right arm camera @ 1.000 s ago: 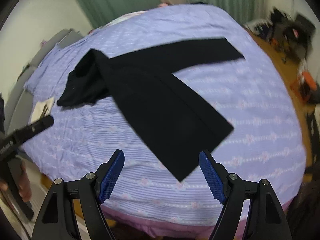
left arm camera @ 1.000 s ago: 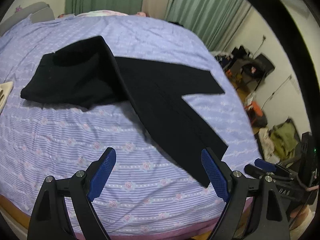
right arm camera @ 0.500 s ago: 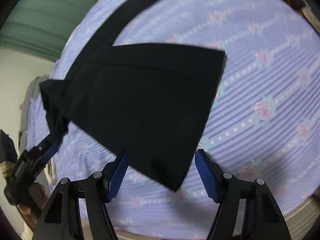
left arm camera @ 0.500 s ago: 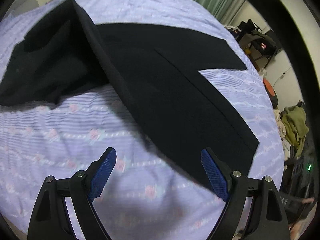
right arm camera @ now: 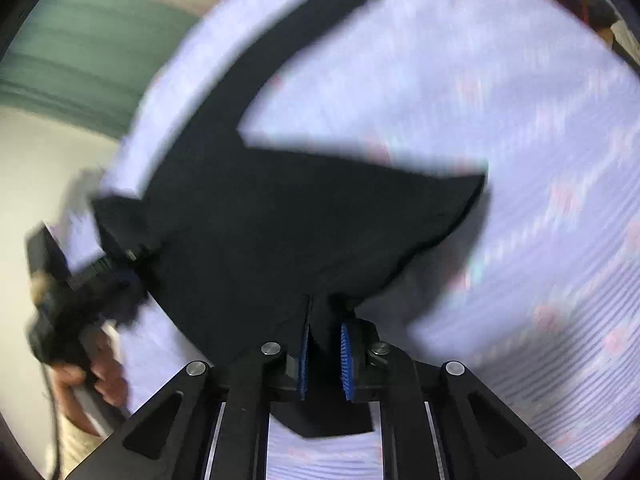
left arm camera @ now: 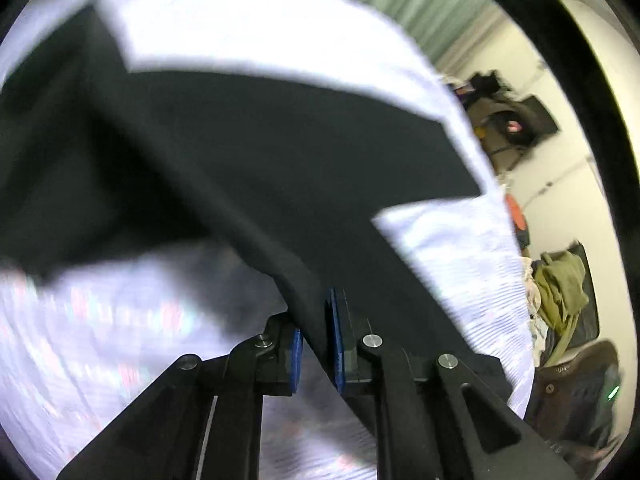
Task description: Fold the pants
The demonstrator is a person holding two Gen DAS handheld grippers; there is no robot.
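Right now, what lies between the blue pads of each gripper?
Black pants fabric in both. The left gripper pinches the pants edge in the left wrist view; the right gripper pinches a leg end in its own view.

Heavy motion blur smears both fisheye views. The bedsheet (left arm camera: 248, 28) glares nearly white, perhaps overexposed. Dark vignetting rings the bowed edges.

Left wrist view – looks steeply down along fingers, very close over black pants (left arm camera: 248, 168) on lilac bedsheet (left arm camera: 460, 264); green curtain, room clutter at right edge. Right wrist view – same steep downward aim, close over pants (right arm camera: 280, 224). Shared: pants, bedsheet (right arm camera: 520, 120); right view catches left gripper (right arm camera: 120, 276) at left.
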